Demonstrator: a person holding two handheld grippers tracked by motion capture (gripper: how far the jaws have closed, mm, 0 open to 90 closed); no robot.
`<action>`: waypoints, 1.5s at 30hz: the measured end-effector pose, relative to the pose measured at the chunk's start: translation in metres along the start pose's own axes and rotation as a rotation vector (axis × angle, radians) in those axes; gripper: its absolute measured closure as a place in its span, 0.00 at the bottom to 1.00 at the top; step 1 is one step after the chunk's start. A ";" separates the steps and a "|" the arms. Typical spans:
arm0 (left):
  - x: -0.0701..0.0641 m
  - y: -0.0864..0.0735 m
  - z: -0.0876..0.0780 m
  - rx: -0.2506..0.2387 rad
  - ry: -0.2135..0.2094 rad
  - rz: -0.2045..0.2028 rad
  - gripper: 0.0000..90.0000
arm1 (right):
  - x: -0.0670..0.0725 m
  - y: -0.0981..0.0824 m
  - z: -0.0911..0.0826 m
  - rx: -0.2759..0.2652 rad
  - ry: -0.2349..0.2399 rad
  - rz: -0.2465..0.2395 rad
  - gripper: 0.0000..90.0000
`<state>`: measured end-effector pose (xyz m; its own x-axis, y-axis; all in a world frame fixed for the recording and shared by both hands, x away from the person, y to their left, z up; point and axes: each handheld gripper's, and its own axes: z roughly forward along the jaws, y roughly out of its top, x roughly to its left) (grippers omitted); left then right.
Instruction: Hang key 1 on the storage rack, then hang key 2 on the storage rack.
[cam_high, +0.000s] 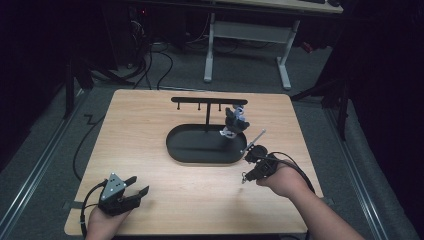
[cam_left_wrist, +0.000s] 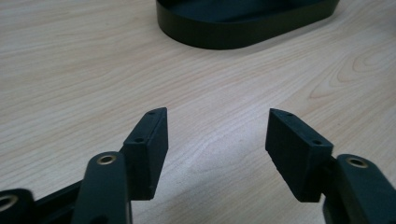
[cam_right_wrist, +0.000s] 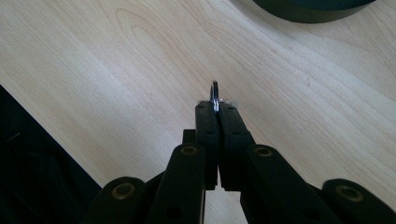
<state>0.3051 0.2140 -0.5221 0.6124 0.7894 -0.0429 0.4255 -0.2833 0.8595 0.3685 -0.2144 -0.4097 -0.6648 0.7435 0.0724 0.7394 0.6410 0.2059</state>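
A black oval tray (cam_high: 175, 147) carries a T-shaped rack (cam_high: 207, 100) with small hooks under its bar. A small black, white and blue figure (cam_high: 235, 122) hangs below the bar's right end. To the right of the tray, my right gripper (cam_high: 245, 176) (cam_right_wrist: 215, 105) points left and down over the table. Its jaws are shut on a thin metal piece (cam_right_wrist: 215, 91), seen edge-on and sticking out past the tips. Near the table's front left corner my left gripper (cam_high: 141, 184) (cam_left_wrist: 217, 114) stands open, with bare wood between its pads.
A thin pale rod (cam_high: 255, 140) slants up from the right gripper toward the figure; I cannot tell what it belongs to. The wooden table (cam_high: 150, 115) has dark floor, cables and a white desk frame (cam_high: 247, 35) behind it.
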 end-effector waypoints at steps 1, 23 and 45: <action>0.000 0.000 0.000 -0.004 0.008 -0.002 0.42 | 0.000 0.001 -0.001 0.003 0.002 0.008 0.99; -0.004 0.002 0.005 -0.002 -0.019 0.010 0.39 | -0.015 0.015 -0.020 -0.023 -0.022 0.030 0.99; -0.001 0.002 -0.003 -0.015 -0.015 0.005 0.40 | -0.020 0.086 -0.052 -0.035 -0.020 0.019 0.99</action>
<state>0.3035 0.2140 -0.5191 0.6248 0.7794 -0.0459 0.4122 -0.2794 0.8672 0.4396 -0.1839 -0.3431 -0.6484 0.7592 0.0568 0.7471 0.6203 0.2389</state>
